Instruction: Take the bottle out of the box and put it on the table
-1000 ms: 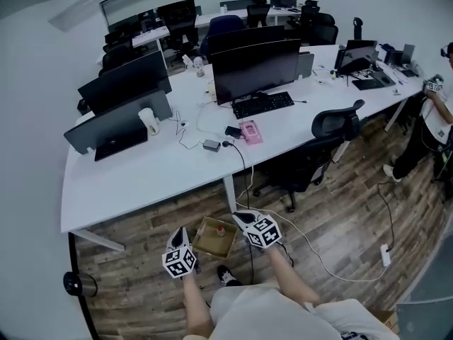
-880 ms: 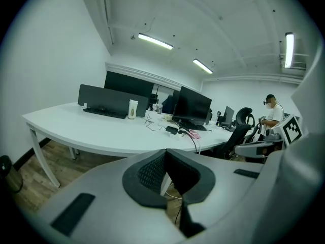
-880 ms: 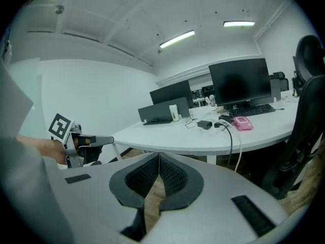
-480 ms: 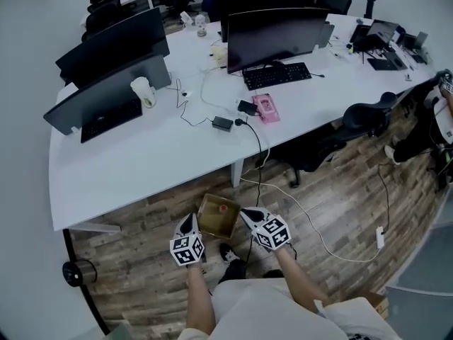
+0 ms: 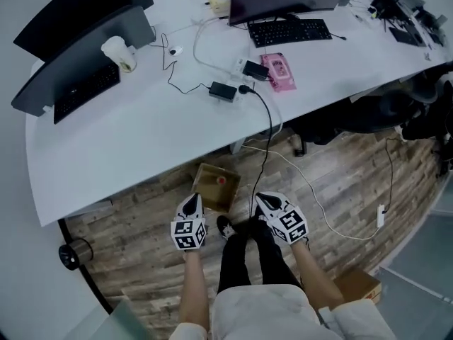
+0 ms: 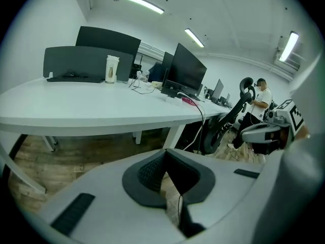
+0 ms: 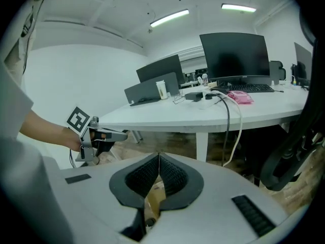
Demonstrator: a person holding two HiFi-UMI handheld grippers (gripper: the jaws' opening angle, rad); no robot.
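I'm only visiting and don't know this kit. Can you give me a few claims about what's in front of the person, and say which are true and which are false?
1. The cardboard box sits on the wooden floor beside the white table. True.
2. The bottle stands on the table. False: it is inside the box, with its red cap showing.
3. The left gripper and the right gripper both have their jaws shut with nothing held between them. True.
4. The pink packet lies on the floor. False: it lies on the table, near the keyboard.
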